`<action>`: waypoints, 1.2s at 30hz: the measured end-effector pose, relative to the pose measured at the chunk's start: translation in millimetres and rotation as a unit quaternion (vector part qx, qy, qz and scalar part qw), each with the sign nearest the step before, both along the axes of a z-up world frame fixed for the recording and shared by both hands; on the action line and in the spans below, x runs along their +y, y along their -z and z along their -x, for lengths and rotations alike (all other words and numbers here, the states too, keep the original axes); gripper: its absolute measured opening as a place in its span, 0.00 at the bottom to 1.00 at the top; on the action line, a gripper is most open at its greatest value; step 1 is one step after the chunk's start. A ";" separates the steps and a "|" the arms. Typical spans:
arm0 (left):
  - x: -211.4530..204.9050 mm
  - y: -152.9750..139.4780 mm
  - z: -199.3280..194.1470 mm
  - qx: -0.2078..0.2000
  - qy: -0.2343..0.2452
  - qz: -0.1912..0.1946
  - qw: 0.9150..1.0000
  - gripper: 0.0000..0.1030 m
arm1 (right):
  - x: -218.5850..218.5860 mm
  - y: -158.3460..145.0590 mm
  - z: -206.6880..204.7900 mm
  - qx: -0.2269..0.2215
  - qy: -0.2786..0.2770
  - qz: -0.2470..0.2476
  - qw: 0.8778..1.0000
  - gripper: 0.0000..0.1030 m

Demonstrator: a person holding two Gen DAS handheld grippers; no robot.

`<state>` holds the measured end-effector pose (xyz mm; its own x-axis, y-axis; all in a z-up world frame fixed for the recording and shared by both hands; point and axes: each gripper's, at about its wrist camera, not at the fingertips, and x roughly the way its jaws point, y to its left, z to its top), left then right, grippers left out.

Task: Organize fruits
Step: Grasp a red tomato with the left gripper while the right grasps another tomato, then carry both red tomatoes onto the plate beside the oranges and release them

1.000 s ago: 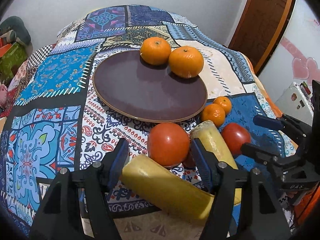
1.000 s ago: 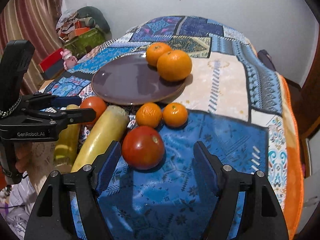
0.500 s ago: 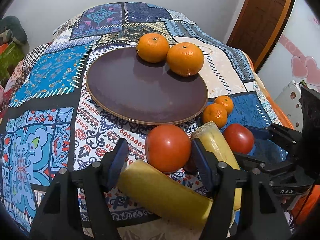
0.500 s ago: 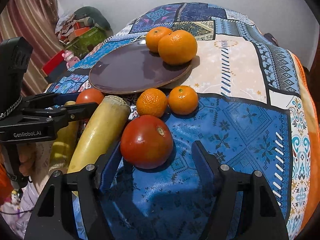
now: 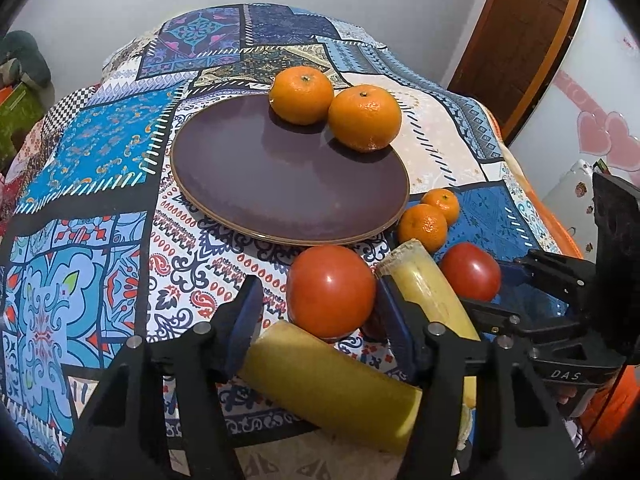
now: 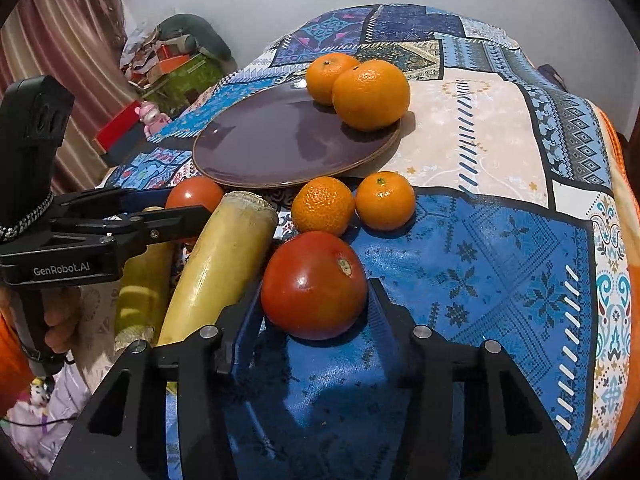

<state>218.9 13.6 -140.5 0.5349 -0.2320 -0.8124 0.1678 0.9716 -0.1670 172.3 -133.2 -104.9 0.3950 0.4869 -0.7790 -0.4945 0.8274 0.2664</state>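
Two red tomatoes lie on the patterned cloth in front of a dark purple plate (image 5: 280, 184) (image 6: 272, 148). My left gripper (image 5: 320, 312) straddles the larger tomato (image 5: 330, 290). Its jaws are closing, and a gap still shows at the left pad. My right gripper (image 6: 312, 312) brackets the other tomato (image 6: 314, 284), jaws closing, pads close to its sides. Two big oranges (image 5: 302, 94) (image 5: 364, 116) sit on the plate's far rim. Two small mandarins (image 6: 322, 206) (image 6: 384, 200) rest beside the plate.
Two thick yellow banana-like pieces (image 5: 328, 380) (image 5: 428, 288) lie between and under the grippers, one touching the left tomato. A wooden door (image 5: 520, 28) stands at the back right. Boxes and clutter (image 6: 172, 64) sit beyond the bed's left side. A hand (image 6: 60, 328) holds the left gripper's handle.
Both grippers' jaws have narrowed around their tomatoes. The right gripper has come in closer, so its tomato now sits between the fingers. The fruit has not moved.
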 end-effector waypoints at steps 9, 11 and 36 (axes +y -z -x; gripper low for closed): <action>-6.0 0.2 -15.7 0.021 0.021 -0.003 1.000 0.49 | -4.4 -0.8 0.3 0.002 0.004 -0.006 1.000 0.46; -7.4 0.0 -17.0 0.025 0.031 -0.003 0.999 0.47 | -4.1 -1.0 0.9 0.001 0.004 -0.006 1.000 0.46; 2.7 -44.8 -4.1 -0.034 0.013 -0.031 0.999 0.46 | -3.7 -47.1 -4.7 -0.057 0.017 -0.010 0.998 0.45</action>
<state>223.0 16.3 -95.7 0.5831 -0.1971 -0.7882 0.2028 0.9747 -0.0938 177.0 -136.9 -57.8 0.4971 0.4869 -0.7182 -0.4937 0.8394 0.2273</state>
